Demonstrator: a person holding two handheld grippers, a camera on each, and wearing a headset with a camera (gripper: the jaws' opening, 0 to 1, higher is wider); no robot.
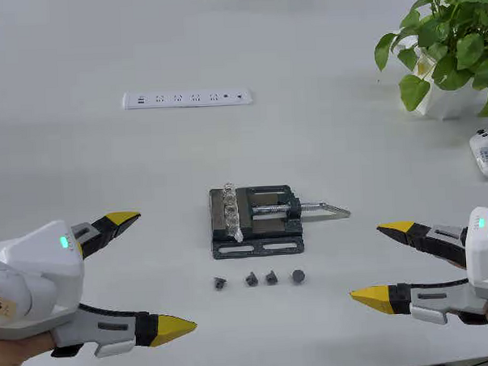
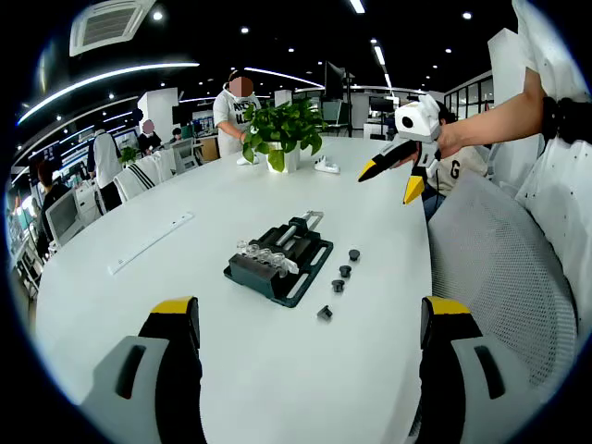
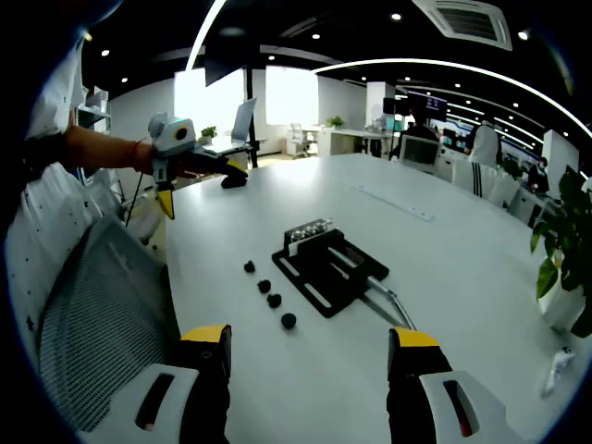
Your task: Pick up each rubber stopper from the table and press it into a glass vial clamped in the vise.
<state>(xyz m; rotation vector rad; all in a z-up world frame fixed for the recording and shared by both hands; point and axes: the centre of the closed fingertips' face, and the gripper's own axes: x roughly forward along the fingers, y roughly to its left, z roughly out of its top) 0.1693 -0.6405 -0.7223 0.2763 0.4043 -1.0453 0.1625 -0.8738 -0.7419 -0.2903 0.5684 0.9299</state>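
White table (image 1: 76,44) holds four rubber stoppers (image 1: 251,278) loose between the left gripper (image 1: 164,268) and right gripper (image 1: 366,260), both released and empty; vials (image 1: 230,209) ahead in the vise (image 1: 266,231) look unstoppered

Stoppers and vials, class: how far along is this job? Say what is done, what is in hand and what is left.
Done: nothing yet; all four stoppers lie in a row on the table before the vise. In hand: nothing; the left tongs and right tongs are open and empty, off to either side. Left: pick up each stopper and press it into a vial in the vise.
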